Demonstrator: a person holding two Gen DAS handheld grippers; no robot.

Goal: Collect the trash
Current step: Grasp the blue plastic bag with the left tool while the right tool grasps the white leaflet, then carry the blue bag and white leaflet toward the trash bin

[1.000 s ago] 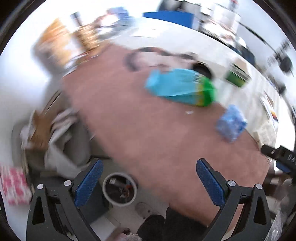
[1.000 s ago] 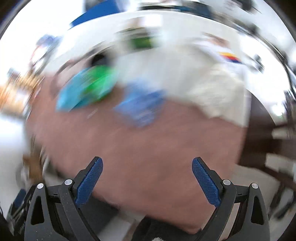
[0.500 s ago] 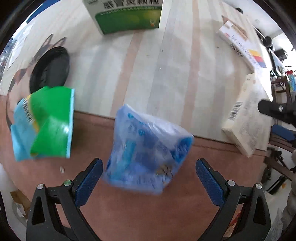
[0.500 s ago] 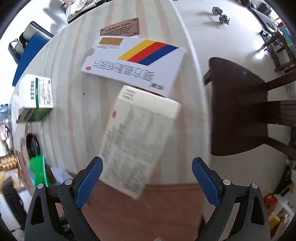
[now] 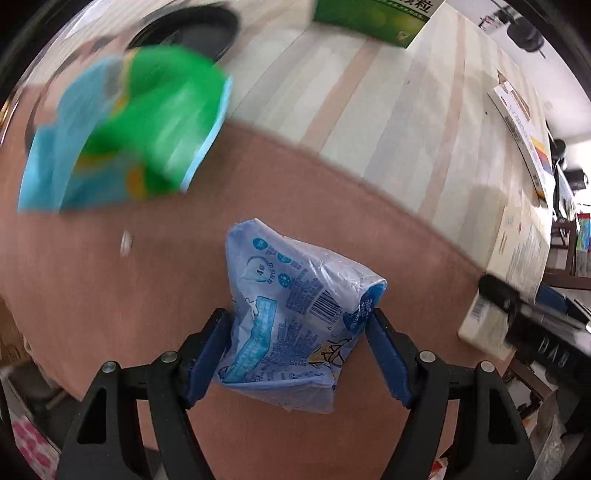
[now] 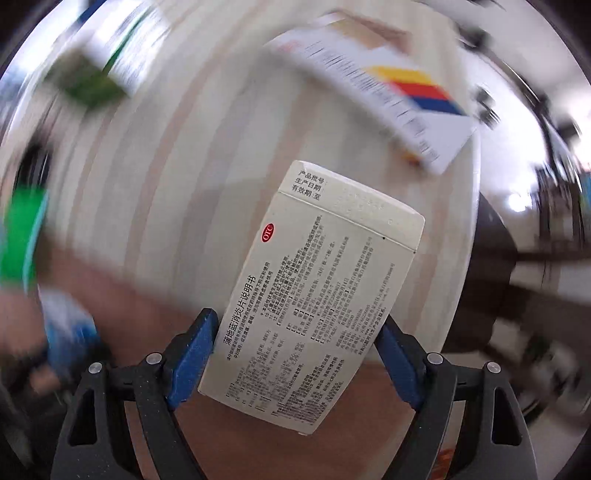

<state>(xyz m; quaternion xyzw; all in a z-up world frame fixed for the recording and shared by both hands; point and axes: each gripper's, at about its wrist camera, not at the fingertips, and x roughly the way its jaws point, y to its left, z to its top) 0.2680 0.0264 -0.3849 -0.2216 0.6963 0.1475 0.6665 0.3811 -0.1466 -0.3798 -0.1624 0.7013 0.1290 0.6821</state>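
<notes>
My left gripper [image 5: 297, 332] is shut on a crumpled pale blue plastic wrapper [image 5: 295, 310], its blue pads pressing both sides above the brown part of the table [image 5: 147, 295]. A blue and green snack bag [image 5: 125, 136] lies beyond it to the left. My right gripper [image 6: 295, 336] is shut on a cream medicine box [image 6: 317, 291] with black print and a red OTC mark, held above the striped table [image 6: 184, 166]. The cream box and right gripper also show at the right edge of the left wrist view [image 5: 517, 266].
A green and white box [image 5: 373, 14] and a black round lid [image 5: 192, 29] sit at the far side. A white box with yellow, red and blue stripes [image 6: 388, 92] lies beyond the cream box. A dark wooden chair [image 6: 509, 277] stands past the table's right edge.
Both grippers have closed from wide open. The left one has taken hold of the blue wrapper, the right one of the cream box. The surroundings are blurred by motion.
</notes>
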